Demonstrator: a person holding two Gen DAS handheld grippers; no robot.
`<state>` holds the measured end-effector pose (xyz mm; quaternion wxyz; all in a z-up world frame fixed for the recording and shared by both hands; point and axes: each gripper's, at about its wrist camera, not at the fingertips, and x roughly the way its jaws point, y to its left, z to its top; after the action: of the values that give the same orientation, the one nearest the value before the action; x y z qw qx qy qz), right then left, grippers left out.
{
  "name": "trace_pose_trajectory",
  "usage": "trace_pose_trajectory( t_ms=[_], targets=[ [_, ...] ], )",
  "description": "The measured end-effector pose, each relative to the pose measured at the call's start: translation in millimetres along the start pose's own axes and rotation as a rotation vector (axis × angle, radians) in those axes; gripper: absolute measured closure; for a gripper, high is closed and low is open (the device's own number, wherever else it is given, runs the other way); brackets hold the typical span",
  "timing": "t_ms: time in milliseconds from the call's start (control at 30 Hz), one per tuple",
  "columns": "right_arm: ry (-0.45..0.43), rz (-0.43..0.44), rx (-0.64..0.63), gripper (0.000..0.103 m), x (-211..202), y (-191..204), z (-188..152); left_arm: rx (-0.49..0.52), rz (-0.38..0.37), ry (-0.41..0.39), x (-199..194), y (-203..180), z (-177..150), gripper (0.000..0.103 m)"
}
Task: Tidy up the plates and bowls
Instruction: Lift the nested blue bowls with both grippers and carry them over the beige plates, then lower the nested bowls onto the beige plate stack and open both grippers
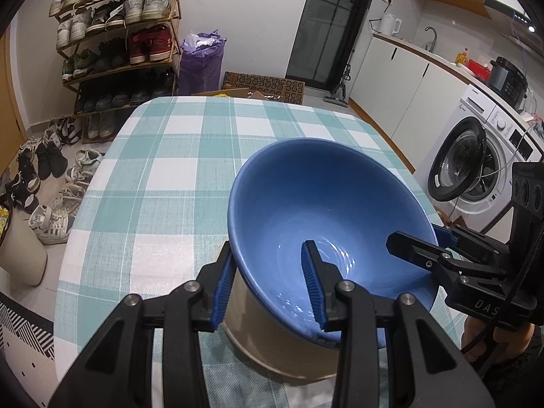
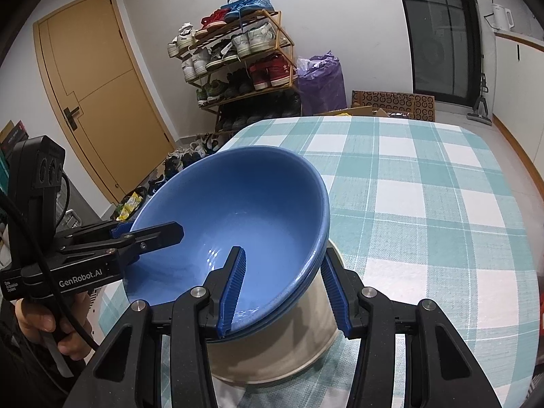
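Left wrist view: the left gripper (image 1: 272,282) has its fingers (image 1: 312,282) part-open, straddling the near-left rim of the blue bowl (image 1: 306,197), one inside and one outside. The bowl sits tilted on a cream bowl (image 1: 272,343) on the checked worktop (image 1: 163,176).

Right wrist view: the right gripper (image 2: 282,289) does the same on the near-right rim of the blue bowl (image 2: 238,197); I can't tell if the pads actually pinch. A hand (image 2: 51,326) holds the other gripper at left.

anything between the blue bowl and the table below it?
Yes. The blue bowl, straddled at opposite rims by the left gripper and right gripper, sits tilted over a cream bowl standing on the checked table. Whether they touch is unclear.
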<state>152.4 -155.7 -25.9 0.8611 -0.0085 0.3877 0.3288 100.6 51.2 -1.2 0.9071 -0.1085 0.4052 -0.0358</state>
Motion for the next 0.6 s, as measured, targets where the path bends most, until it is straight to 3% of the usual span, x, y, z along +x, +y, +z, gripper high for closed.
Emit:
trace_pose_trajectory(
  t_ms=[600],
  targets=[
    [0.013,0.002,0.019,0.055,13.9,-6.8,-0.3,0.004,0.01,0.013,14.9,3.3,0.6,0.066]
  ],
)
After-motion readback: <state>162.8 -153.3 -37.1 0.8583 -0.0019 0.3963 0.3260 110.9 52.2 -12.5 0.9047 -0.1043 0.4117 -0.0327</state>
